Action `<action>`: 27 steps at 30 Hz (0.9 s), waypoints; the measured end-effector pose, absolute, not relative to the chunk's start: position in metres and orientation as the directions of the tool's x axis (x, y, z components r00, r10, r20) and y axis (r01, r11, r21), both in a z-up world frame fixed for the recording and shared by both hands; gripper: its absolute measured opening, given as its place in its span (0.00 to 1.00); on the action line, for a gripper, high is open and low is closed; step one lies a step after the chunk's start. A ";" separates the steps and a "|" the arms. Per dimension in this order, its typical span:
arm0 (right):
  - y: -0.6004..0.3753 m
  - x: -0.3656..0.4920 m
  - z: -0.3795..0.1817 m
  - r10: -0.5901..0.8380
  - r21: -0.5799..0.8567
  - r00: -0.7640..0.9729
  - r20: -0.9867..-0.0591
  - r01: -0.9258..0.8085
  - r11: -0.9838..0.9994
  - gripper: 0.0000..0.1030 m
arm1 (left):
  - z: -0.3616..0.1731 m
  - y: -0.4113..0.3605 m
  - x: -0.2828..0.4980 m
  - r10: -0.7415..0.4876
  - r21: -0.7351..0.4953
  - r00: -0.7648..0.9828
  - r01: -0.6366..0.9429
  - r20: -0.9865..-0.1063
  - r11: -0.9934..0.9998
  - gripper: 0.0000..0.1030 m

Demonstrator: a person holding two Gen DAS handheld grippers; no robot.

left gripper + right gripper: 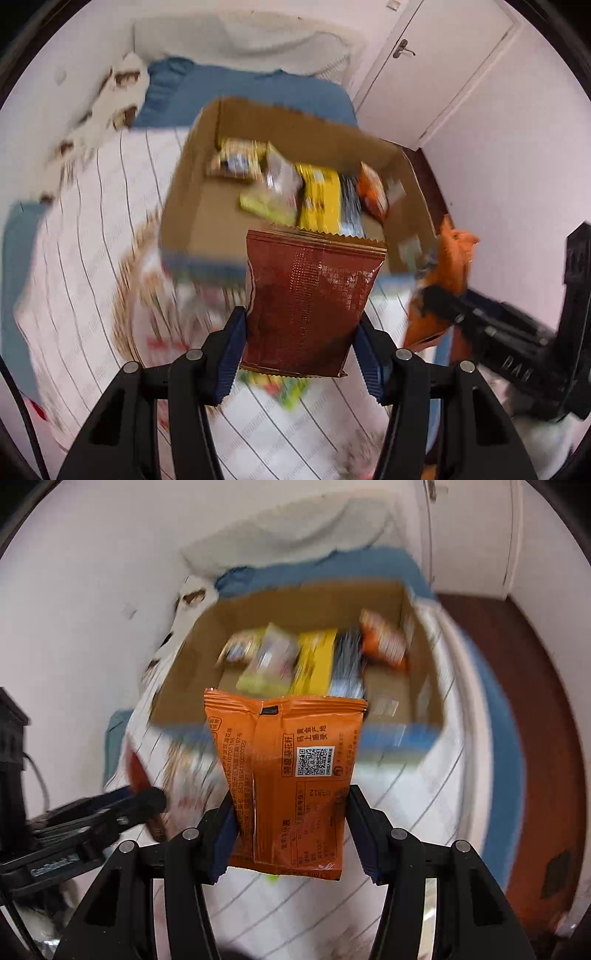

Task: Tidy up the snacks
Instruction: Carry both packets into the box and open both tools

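Note:
My left gripper (300, 350) is shut on a dark red snack packet (314, 295), held upright in the air in front of an open cardboard box (192, 206). My right gripper (291, 834) is shut on an orange snack packet (288, 775) with a QR code, also lifted before the cardboard box (184, 679). Several snack packets (317, 195) lie along the box's far side: yellow, orange, silver and pale ones. In the left wrist view the right gripper (443, 306) shows at the right with its orange packet (450, 266). The left gripper (147, 797) appears at the left of the right wrist view.
The box stands on a bed with a white lined sheet (85, 229) and a blue pillow (236, 88). More packets (288, 387) lie blurred on the sheet below the grippers. A white door (436, 66) and brown floor (535, 738) are at the right.

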State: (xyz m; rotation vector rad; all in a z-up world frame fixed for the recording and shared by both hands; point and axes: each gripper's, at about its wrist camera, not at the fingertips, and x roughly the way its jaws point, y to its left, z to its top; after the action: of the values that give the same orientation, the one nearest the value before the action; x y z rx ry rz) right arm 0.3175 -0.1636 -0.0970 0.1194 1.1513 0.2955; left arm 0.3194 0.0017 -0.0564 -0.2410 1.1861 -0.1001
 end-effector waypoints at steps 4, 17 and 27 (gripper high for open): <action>-0.176 0.372 -0.096 0.231 0.196 0.365 -0.902 -0.131 0.972 0.56 | -0.074 0.017 0.383 -0.135 -0.161 0.344 -0.050 -0.929 0.986 0.52; -0.179 0.470 -0.167 0.064 0.048 0.184 -0.981 -0.091 0.995 0.57 | -0.153 0.027 0.480 -0.072 -0.084 0.137 -0.084 -0.988 0.993 0.52; -0.162 0.481 -0.194 0.006 -0.006 0.102 -0.995 -0.113 0.994 0.94 | -0.177 0.027 0.495 -0.072 -0.083 0.102 -0.107 -0.992 0.991 0.88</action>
State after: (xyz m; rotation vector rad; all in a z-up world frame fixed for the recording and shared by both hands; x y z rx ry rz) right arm 0.4815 -0.1619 -0.1941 -0.0880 1.4665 0.0876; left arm 0.4952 0.0266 -0.1770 -0.1464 1.4699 0.0263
